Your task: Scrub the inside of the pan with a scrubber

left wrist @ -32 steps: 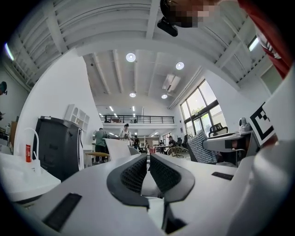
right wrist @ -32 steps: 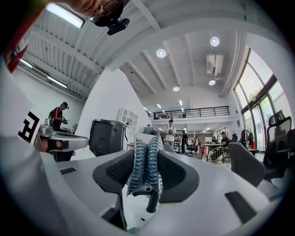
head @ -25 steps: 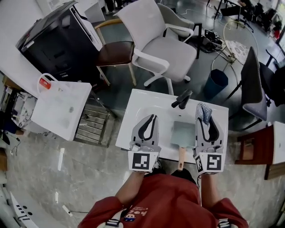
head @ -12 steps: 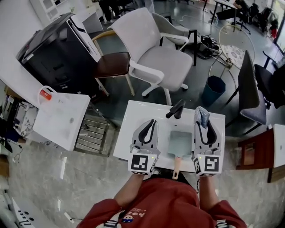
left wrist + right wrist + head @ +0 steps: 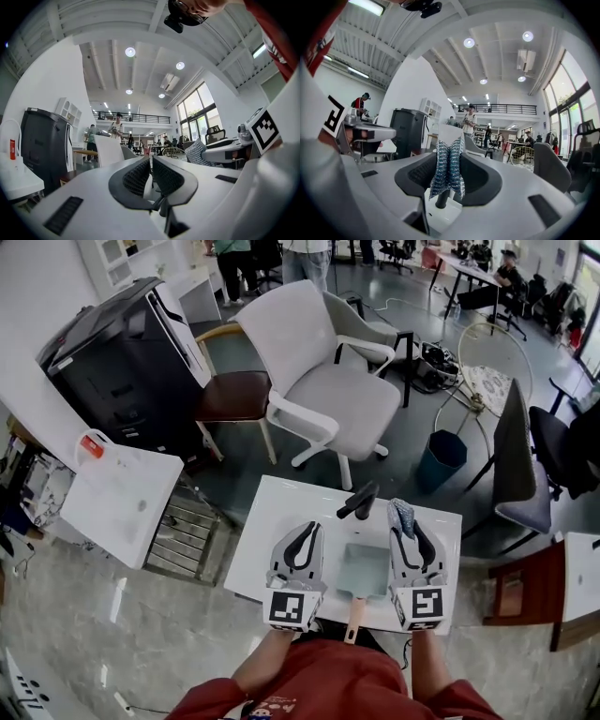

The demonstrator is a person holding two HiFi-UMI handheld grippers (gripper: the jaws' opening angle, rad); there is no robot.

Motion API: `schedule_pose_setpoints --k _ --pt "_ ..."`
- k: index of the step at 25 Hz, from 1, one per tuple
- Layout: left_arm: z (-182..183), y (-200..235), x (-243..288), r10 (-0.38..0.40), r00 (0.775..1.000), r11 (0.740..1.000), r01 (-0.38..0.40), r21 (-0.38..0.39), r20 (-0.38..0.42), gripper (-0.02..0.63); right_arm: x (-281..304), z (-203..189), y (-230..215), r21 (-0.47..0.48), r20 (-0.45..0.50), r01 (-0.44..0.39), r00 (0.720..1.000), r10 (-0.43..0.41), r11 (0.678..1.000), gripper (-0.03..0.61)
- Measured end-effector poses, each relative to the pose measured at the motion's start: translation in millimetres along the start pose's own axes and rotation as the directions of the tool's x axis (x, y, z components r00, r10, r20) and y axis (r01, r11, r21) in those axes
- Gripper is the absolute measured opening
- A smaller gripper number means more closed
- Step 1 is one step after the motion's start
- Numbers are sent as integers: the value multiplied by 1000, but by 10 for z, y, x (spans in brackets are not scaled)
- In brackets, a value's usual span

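A pale green square pan [image 5: 361, 565] with a wooden handle [image 5: 354, 617] lies in the basin of a small white sink table [image 5: 281, 507], its handle pointing toward me. My left gripper [image 5: 311, 531] hovers left of the pan; in the left gripper view it [image 5: 151, 165] is shut with nothing between the pads. My right gripper [image 5: 402, 521] is to the right of the pan and shut on a silvery-blue mesh scrubber [image 5: 401, 511], which stands pinched upright between the pads [image 5: 447, 169]. Both grippers point away from me, roughly level.
A black faucet [image 5: 360, 500] stands at the basin's far edge, between the two grippers. Beyond the table are a white office chair [image 5: 323, 371], a brown-seated chair [image 5: 234, 395], a black machine [image 5: 122, 362], a white side table [image 5: 117, 502] and a blue bin [image 5: 441, 460].
The head view has shifted, so the table sits lower in the picture and more of the room shows. Both grippers keep their places beside the pan, and the scrubber stays gripped.
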State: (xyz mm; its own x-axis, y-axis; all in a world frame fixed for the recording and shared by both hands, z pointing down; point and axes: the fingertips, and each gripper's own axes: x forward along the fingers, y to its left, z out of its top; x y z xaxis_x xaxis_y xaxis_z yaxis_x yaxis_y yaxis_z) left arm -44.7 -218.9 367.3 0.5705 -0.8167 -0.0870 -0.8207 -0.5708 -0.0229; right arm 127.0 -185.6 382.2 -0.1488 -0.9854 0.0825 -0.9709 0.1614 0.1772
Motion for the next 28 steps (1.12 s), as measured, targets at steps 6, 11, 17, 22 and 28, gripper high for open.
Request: schedule_pose_setpoints --k 6,11,17,22,28 --pt "-143 5 -91 20 997 1000 -21 -7 -77 35 111 -682 477 -101 -317 -295 915 250 950 164" --pt "-186 131 -112 45 993 999 -47 -12 -106 35 165 -1240 733 -114 -540 -464 771 337 879 166" --pt "-247 161 -235 53 992 998 -55 -16 -115 35 -75 -1837 999 72 -732 -614 503 460 786 160" --pt "-259 145 -270 47 991 999 -49 -15 -123 35 -55 -2223 1167 44 -809 -719 382 447 693 154" --pt "-276 121 -322 49 991 998 -52 -19 -128 35 -14 -2650 1426 184 -819 -766 227 526 616 155"
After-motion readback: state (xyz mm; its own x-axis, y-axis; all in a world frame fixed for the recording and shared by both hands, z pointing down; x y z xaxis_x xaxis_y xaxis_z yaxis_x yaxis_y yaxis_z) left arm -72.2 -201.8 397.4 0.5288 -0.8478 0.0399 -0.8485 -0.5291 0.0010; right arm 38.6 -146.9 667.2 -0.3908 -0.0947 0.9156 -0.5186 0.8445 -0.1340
